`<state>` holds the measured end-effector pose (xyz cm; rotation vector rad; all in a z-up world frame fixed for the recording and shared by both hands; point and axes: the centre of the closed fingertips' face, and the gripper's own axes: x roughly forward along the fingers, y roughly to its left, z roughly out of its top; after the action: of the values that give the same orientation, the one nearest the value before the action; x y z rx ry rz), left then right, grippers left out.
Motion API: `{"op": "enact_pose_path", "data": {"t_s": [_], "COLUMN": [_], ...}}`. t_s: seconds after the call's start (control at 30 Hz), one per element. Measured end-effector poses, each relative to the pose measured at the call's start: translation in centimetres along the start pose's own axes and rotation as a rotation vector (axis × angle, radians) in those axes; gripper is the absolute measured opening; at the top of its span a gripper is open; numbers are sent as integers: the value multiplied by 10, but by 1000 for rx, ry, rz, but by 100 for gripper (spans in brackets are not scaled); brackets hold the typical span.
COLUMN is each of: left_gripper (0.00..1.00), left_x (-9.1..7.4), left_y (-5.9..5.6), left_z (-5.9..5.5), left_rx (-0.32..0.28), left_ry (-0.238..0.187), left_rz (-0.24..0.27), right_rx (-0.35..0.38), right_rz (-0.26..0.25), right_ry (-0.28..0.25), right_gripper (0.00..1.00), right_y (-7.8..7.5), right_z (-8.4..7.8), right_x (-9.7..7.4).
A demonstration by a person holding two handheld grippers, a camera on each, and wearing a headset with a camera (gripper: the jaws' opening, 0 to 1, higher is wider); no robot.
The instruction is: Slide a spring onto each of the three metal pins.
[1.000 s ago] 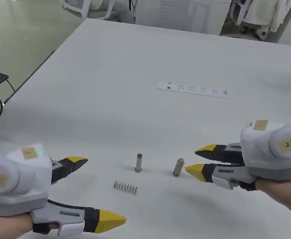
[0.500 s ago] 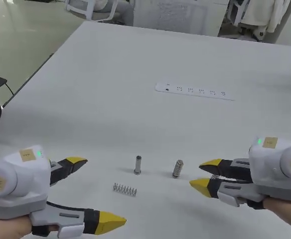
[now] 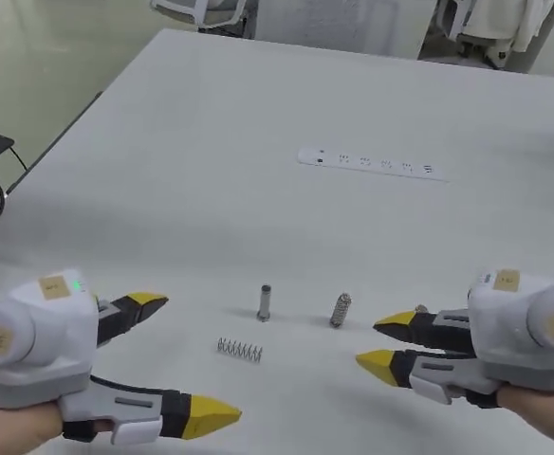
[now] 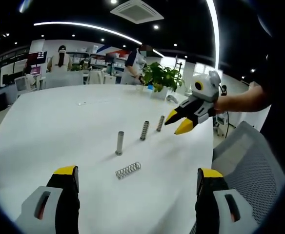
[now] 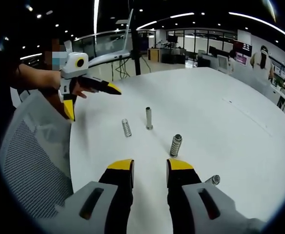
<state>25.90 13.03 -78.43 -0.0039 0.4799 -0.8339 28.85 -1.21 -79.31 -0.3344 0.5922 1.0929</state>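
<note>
Only the top of the third pin [image 3: 421, 309] peeks above the right gripper [image 3: 373, 343] in the head view, and whether it carries a spring cannot be told. The near edge cuts off the left gripper [image 3: 193, 357] body, the right edge the other's. The far power strip [image 3: 372, 167] has sockets too small to count.

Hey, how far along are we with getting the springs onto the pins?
One looks done: the middle pin wears a spring. Nothing is in hand: the left gripper and right gripper are both open and empty. Left: the bare pin, with a loose spring lying beside it, and a third pin by the right gripper, whose state I cannot tell.
</note>
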Motion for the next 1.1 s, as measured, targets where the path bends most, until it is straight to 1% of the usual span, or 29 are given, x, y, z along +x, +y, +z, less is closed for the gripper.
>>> {"op": "enact_pose_path", "data": {"t_s": [0.13, 0.3, 0.53, 0.73, 0.9, 1.1], "left_gripper": [98, 98, 98, 98, 98, 98], "left_x": [-1, -2, -3, -3, -4, -4], "left_y": [0, 1, 2, 2, 3, 4], "left_z": [0, 0, -2, -2, -3, -4], "left_rx": [0, 0, -4, -6, -7, -8], "left_ry": [-1, 0, 1, -2, 0, 2], "left_rz": [1, 3, 4, 7, 8, 8], "right_rx": [-15, -42, -74, -108, -117, -124], "right_rz": [20, 51, 85, 127, 150, 166], "right_ry": [-1, -8, -11, -10, -8, 9], "right_gripper": [25, 25, 24, 24, 24, 23], "right_y": [6, 15, 24, 39, 47, 53], "right_z": [7, 20, 32, 42, 46, 43], "right_x": [8, 21, 36, 54, 67, 79]}}
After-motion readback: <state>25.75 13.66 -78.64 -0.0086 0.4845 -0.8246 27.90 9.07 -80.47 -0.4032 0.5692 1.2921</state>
